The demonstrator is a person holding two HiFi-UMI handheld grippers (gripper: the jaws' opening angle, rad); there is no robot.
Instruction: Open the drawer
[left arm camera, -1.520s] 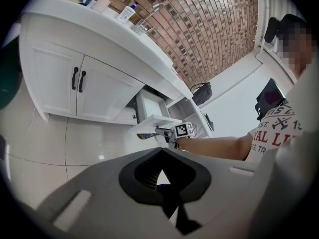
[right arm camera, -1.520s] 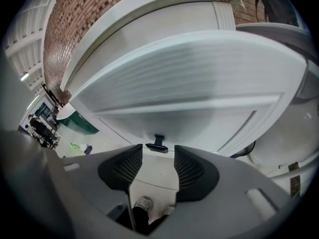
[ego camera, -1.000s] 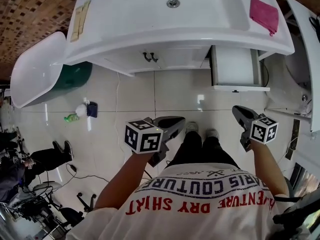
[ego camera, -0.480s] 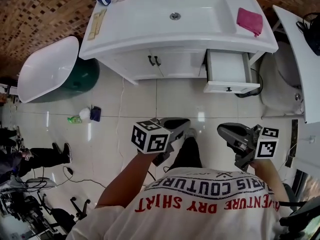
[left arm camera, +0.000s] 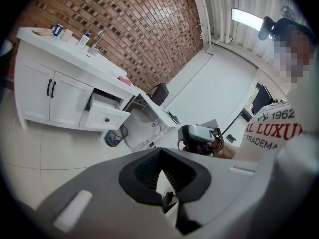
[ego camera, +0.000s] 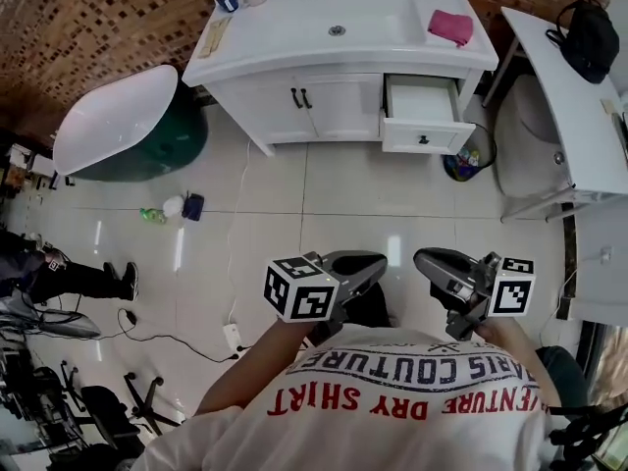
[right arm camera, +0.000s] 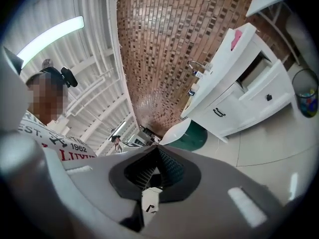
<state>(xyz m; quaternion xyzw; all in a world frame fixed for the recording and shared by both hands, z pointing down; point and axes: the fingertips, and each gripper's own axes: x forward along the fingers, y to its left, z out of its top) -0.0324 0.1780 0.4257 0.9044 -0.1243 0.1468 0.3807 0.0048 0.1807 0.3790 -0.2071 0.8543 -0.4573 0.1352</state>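
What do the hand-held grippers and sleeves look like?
The left hand-held gripper and right hand-held gripper have grey shells, black ribbed pads and a white cube with black square markers each. The T-shirt is white, short-sleeved, with red and dark lettering.

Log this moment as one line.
white vanity drawer: open; left gripper: shut, empty; right gripper: shut, empty; both: far from drawer

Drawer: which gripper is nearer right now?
Right, narrowly. The right gripper is straight out from the open drawer; the left gripper is equally far back but offset toward the cabinet doors. Both are far off.
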